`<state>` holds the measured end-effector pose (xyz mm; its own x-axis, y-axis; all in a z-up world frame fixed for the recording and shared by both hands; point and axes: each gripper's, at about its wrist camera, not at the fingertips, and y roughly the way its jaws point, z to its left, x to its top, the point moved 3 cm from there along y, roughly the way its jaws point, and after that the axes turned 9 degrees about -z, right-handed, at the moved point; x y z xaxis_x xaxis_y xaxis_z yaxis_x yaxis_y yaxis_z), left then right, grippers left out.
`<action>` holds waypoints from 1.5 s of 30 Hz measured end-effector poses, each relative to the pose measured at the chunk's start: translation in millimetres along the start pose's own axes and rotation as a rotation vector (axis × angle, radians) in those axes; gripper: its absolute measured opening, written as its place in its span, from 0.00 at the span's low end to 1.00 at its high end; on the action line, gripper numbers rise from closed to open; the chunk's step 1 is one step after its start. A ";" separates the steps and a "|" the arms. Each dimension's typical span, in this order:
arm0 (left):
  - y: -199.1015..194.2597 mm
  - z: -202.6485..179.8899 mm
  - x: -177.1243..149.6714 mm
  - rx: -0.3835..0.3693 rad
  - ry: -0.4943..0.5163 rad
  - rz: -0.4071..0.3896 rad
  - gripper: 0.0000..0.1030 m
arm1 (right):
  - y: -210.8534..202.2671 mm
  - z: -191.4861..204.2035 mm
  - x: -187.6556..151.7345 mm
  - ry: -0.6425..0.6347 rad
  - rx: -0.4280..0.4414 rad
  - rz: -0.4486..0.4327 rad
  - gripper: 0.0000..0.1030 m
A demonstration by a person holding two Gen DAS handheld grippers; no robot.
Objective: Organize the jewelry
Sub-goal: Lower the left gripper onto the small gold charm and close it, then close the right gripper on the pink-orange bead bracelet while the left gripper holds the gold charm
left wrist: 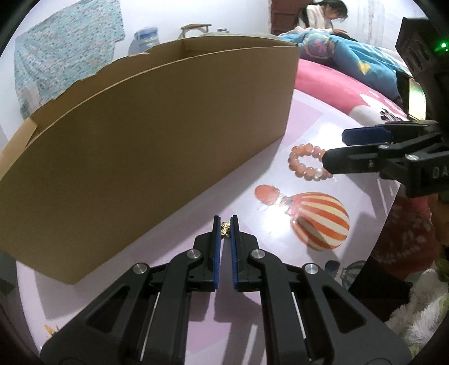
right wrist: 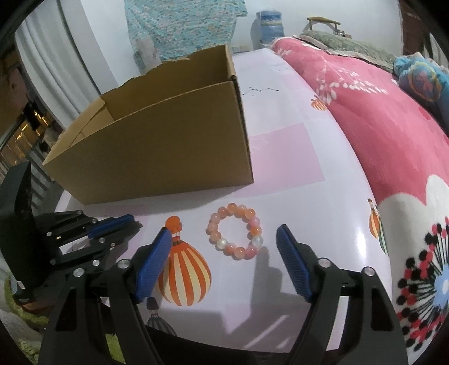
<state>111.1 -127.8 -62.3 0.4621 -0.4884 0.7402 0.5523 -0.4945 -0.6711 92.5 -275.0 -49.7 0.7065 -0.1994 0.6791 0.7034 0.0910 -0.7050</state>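
Observation:
My left gripper is shut on a small gold butterfly-shaped ornament, pinched at its blue fingertips just in front of the open cardboard box. A bracelet of pink and orange beads lies flat on the lilac sheet, right of the box. My right gripper stands open around it, one blue pad on either side and neither touching the beads. The left wrist view shows the right gripper coming in from the right over the bracelet. The left gripper shows at the left of the right wrist view.
The sheet carries a printed orange striped balloon between the two grippers. A thick pink blanket rises along the right. A blue quilt and a seated person are at the far back.

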 end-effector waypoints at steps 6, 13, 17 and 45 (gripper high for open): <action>-3.4 8.1 1.4 0.024 -0.037 0.028 0.06 | 12.4 5.4 5.8 -0.012 0.011 0.033 0.58; -1.7 17.7 7.4 0.036 -0.095 0.056 0.06 | 27.9 9.9 6.6 -0.007 0.018 0.086 0.45; 0.6 19.1 9.7 0.042 -0.111 0.071 0.06 | 36.8 11.1 4.1 -0.003 0.006 0.123 0.39; 6.1 19.3 5.8 0.062 -0.141 0.102 0.06 | 55.3 26.2 13.9 -0.105 -0.098 0.167 0.10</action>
<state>130.5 -119.8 -61.2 0.6082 -0.4264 0.6695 0.5371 -0.4000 -0.7427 143.3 -247.1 -73.9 0.8202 -0.0860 0.5656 0.5689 0.0178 -0.8222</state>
